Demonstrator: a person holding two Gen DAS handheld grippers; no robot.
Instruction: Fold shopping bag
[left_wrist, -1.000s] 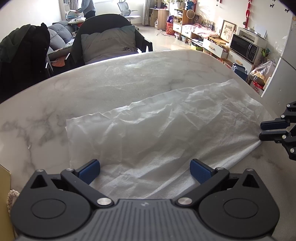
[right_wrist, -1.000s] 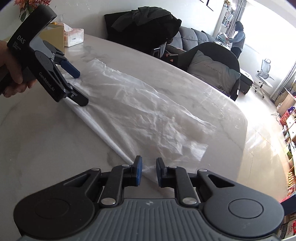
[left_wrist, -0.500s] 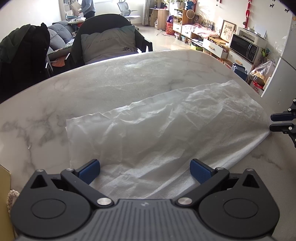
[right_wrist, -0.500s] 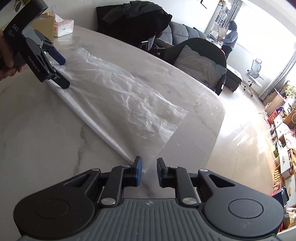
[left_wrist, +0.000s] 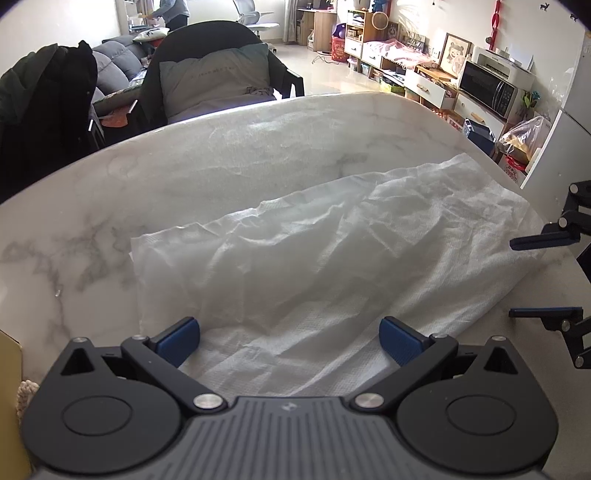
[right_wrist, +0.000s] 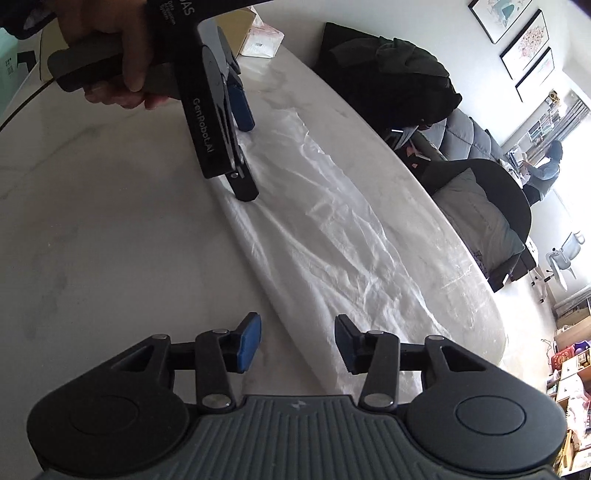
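One bag (left_wrist: 314, 266) — two tongs (left_wrist: 290, 338) (right_wrist: 297, 341)

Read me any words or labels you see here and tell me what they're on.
"GenRobot.AI": on the side of the left gripper, seen from the right wrist.
"DAS", partly cut off by the frame edge: on its handle, small print beneath unreadable.
Tissue box print: too blurred.

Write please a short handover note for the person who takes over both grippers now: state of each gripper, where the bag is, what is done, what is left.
Left gripper: open, jaws wide, low over one short end of the crinkled white plastic shopping bag.
Right gripper: open, straddling the near edge at the other end, holding nothing.
Bag: lying flat as a long strip on the white marble table.
Done: bag flattened into a strip, as it appears.
Left: grasp an end and fold it over lengthwise.
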